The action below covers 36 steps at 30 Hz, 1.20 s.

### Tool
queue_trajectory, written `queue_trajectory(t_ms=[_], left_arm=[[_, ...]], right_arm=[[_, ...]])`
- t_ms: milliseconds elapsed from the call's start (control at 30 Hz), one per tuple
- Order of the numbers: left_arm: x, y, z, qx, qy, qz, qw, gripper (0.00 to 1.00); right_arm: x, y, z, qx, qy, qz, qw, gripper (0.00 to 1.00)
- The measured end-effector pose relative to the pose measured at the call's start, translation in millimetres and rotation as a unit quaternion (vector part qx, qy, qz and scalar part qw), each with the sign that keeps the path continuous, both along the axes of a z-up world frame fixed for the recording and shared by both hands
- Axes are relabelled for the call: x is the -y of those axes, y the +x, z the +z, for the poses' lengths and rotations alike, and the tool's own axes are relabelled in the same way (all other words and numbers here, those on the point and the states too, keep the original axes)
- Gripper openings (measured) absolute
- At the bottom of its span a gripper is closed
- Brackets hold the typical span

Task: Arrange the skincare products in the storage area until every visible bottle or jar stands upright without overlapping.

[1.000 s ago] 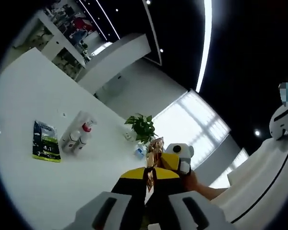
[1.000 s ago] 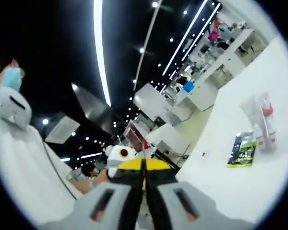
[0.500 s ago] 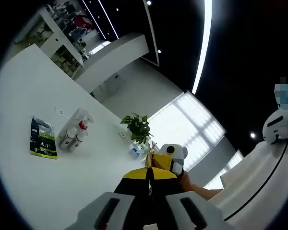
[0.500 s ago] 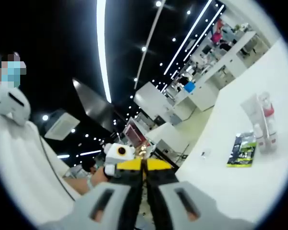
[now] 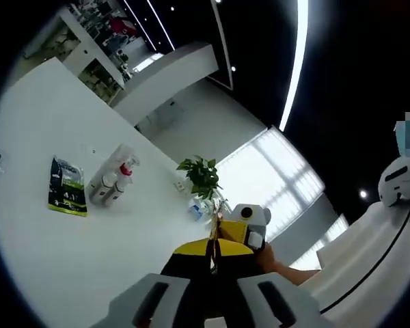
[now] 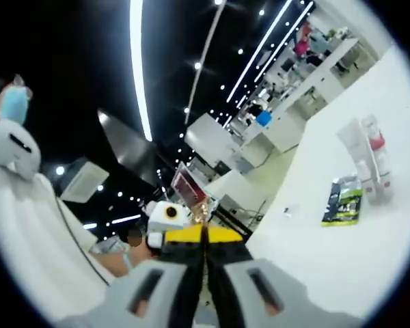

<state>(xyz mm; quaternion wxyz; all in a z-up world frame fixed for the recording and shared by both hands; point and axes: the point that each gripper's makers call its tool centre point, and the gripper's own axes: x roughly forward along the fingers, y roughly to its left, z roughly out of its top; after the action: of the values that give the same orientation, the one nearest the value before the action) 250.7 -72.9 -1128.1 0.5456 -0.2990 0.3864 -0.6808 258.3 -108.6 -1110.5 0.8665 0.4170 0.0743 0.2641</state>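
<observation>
Left gripper: jaws pressed together, nothing between them. Right gripper: jaws also closed tight, empty. Both held raised off the white table.

Left gripper view: skincare bottles lying tipped on the table, well ahead and left of the fingertips, clustered and touching, 1 with a red cap. Green-and-black sachet flat just beside them. Potted plant just beyond the fingertips. Other gripper close behind the tips, to their right.

Right gripper view: same bottles far right of the fingertips, sachet beside them.
</observation>
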Motion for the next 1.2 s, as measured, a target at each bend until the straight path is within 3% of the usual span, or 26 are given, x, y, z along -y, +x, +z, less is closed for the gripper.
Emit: queue_trajectory(t_ms=[133, 267, 600, 833, 967, 1133, 1200], left_arm=[[-2, -0.2, 0.8, -0.010, -0.002, -0.008, 0.9999, 0.01], [-4, 1.9, 1.6, -0.020, -0.008, -0.009, 0.9997, 0.00], [-2, 10.8, 4.8, -0.027, -0.024, 0.003, 0.9993, 0.00], [-2, 42.0, 3.7, -0.049, -0.025, 0.035, 0.9978, 0.00], [-3, 61.9, -8.2, -0.054, -0.004, 0.048, 0.9974, 0.00], [0, 92.1, -21.9, -0.092, 0.016, 0.073, 0.9930, 0.00], [3, 105.6, -32.4, -0.102, 0.037, 0.082, 0.9907, 0.00]], right_arm=[[3, 1, 3.0, 0.007, 0.027, -0.021, 0.9994, 0.00], [1, 1, 5.0, 0.012, 0.027, -0.029, 0.9992, 0.00], [0, 3, 2.7, 0.018, -0.008, -0.019, 0.9996, 0.07], [10, 15, 0.4, 0.013, -0.013, -0.033, 0.9993, 0.18], [18, 17, -7.4, -0.002, -0.027, -0.043, 0.9987, 0.23], [26, 12, -26.2, -0.032, -0.072, -0.059, 0.9951, 0.30], [27, 9, -29.8, -0.037, -0.073, -0.058, 0.9950, 0.30]])
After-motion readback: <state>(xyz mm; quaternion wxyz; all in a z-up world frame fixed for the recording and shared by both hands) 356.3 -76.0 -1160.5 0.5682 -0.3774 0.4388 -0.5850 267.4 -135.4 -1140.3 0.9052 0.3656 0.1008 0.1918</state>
